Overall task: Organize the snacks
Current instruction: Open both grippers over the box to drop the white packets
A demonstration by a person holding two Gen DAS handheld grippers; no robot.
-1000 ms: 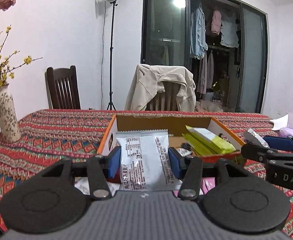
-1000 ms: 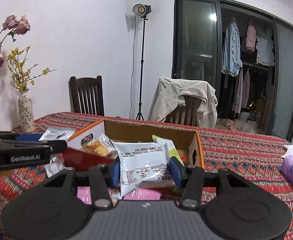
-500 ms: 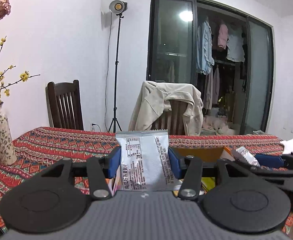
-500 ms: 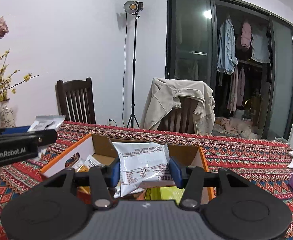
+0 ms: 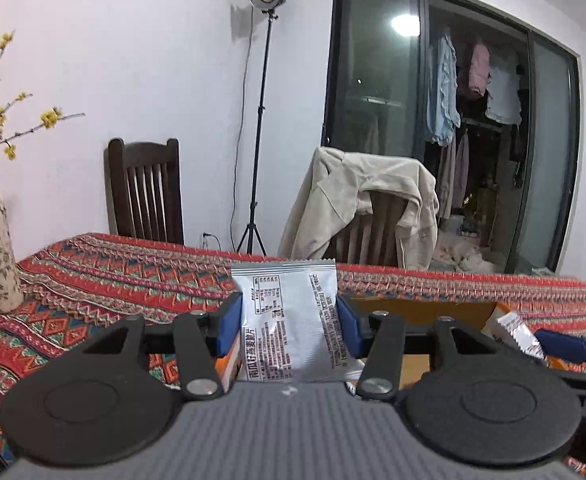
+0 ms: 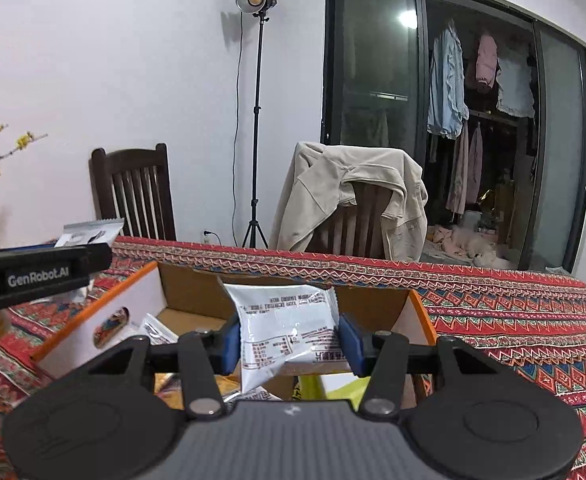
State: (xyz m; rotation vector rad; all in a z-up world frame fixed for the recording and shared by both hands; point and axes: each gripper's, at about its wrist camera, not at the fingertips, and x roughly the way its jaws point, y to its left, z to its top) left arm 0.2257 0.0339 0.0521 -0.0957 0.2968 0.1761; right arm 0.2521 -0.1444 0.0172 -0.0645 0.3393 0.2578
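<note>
Your left gripper (image 5: 289, 324) clasps a silver sachet (image 5: 291, 320); your right gripper (image 6: 289, 344) clasps a white sachet (image 6: 285, 332) above the box (image 6: 417, 316); both light, crinkly, slippery; hold mid-body.

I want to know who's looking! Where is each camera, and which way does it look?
Left wrist: sits on the left gripper, looking along its fingers across the table; it holds a silver packet.
Right wrist: sits on the right gripper, looking over the box; it holds a white packet.
Both see the jacket chair.
</note>
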